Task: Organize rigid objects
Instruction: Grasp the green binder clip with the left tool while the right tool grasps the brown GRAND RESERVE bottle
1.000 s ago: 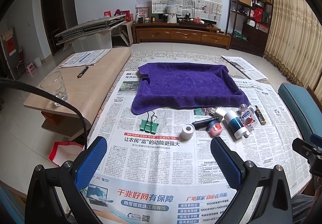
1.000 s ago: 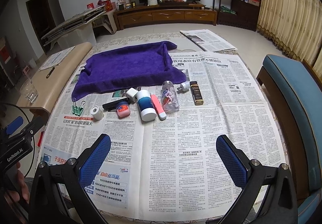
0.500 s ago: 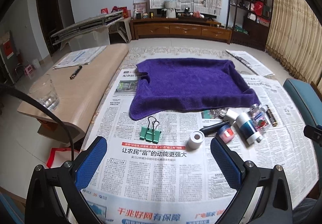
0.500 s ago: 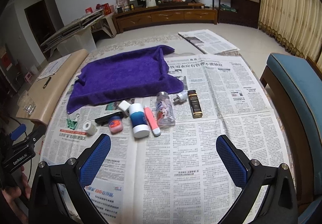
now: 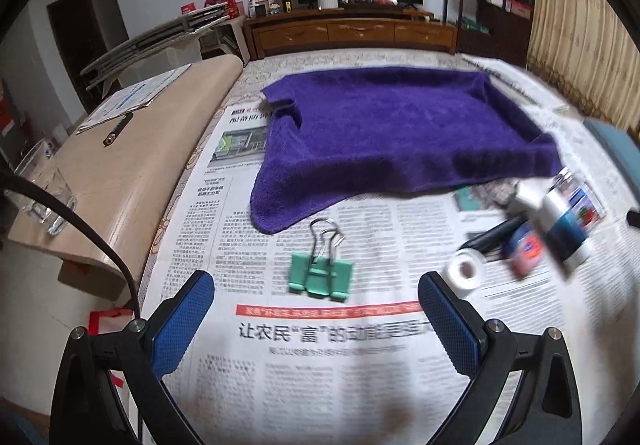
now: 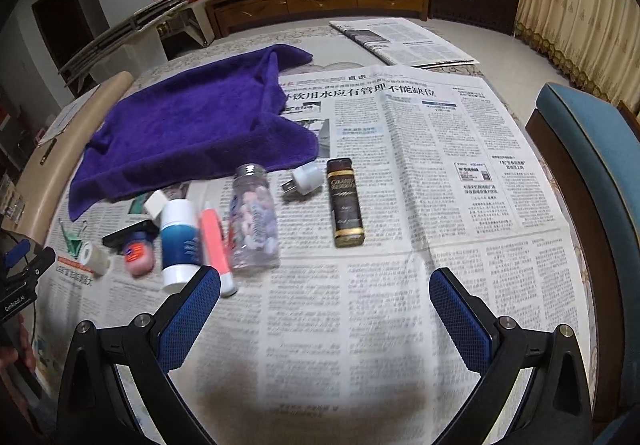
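- Your green binder clip [image 5: 321,276] lay flat on the newspaper [image 5: 320,365], just ahead of your left tongs [image 5: 316,303] and just short of the purple towel [image 5: 400,137].
- To its right sat a small white tape roll [image 5: 466,269], then a cluster smeared by blur: a pink-lidded jar [image 5: 526,251] and a blue-and-white bottle [image 5: 566,233] overlapped so you could not separate their edges in that view.
- From your right wrist the row read more clearly: the blue-and-white bottle [image 6: 180,241], a pink tube [image 6: 216,245], a clear jar of coloured bits [image 6: 254,217], a white plug [image 6: 306,179] and a dark lighter [image 6: 345,203], all lying on the paper near the towel's front edge.
- The pink tube's near end was partly hidden behind one pad of your right tongs [image 6: 324,295].
- The black object behind the pink jar was too covered to name.
- Both tongs were spread wide, with nothing between them.
- Your left tongs [image 6: 24,261] were cut off at that view's left edge.
- The bench itself was covered by newspaper; a lower wooden table [image 5: 132,165] stood beside it, carrying a glass [image 5: 44,197].
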A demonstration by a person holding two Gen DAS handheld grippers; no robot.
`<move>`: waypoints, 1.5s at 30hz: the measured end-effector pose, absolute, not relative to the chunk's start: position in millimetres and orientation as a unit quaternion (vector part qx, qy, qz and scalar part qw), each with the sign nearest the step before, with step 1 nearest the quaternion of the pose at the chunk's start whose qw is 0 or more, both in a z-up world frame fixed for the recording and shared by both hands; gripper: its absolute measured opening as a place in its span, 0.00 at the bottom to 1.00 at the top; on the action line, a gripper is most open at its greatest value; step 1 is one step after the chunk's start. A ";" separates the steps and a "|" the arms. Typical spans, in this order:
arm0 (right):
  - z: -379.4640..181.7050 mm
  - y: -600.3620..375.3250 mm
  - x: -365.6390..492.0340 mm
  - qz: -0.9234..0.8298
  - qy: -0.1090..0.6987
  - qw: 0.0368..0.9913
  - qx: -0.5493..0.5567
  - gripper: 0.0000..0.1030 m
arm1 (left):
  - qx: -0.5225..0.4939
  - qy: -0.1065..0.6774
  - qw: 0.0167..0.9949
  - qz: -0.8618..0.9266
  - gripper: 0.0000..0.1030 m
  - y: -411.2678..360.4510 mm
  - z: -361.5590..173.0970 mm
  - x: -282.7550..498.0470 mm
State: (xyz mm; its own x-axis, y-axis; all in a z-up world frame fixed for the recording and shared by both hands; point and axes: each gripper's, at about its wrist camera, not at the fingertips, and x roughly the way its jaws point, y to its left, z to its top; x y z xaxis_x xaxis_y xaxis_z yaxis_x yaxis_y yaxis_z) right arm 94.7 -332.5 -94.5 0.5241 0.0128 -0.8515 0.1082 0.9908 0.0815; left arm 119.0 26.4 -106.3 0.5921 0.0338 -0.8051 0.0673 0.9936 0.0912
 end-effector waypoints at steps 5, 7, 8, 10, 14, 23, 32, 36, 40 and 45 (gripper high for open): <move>-111.8 -340.0 111.7 -0.030 0.495 0.866 0.063 1.00 | 0.079 0.462 0.883 -0.013 0.87 28.7 -124.9 130.2; -119.5 -341.8 116.7 -0.029 0.503 0.861 0.065 0.98 | 0.084 0.464 0.882 -0.017 0.77 30.4 -131.3 134.6; -122.0 -342.2 118.5 -0.030 0.506 0.860 0.064 0.98 | 0.081 0.465 0.881 -0.022 0.73 31.6 -134.0 136.5; -124.8 -343.1 120.5 -0.033 0.507 0.859 0.064 0.98 | 0.074 0.465 0.882 -0.034 0.71 34.4 -137.1 139.0; -126.3 -344.6 122.7 -0.034 0.504 0.861 0.066 0.98 | 0.064 0.453 0.888 -0.055 0.68 38.7 -136.9 142.8; -135.2 -344.2 124.6 -0.027 0.503 0.862 0.058 0.98 | 0.053 0.448 0.888 -0.088 0.39 45.0 -135.1 146.5; -144.6 -345.4 141.0 -0.031 0.506 0.862 0.024 0.94 | 0.046 0.448 0.888 -0.088 0.39 45.3 -135.6 145.2; -146.6 -343.9 155.0 -0.020 0.501 0.865 0.012 0.86 | 0.045 0.449 0.888 -0.089 0.39 44.7 -135.4 145.0; -143.0 -339.0 163.8 -0.014 0.494 0.869 0.007 0.73 | 0.045 0.451 0.887 -0.089 0.39 45.3 -135.4 145.4; -138.4 -333.3 164.2 -0.006 0.491 0.871 0.006 0.40 | 0.045 0.451 0.887 -0.088 0.39 45.2 -135.3 145.9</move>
State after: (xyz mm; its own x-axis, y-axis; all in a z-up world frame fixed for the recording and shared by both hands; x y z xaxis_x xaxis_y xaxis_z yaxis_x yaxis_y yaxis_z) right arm 164.2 -333.3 -138.4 0.5180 -0.0047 -0.8554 0.0162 0.9999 0.0043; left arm 145.9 45.2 -135.3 0.5773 -0.1161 -0.8083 0.1966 0.9805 -0.0004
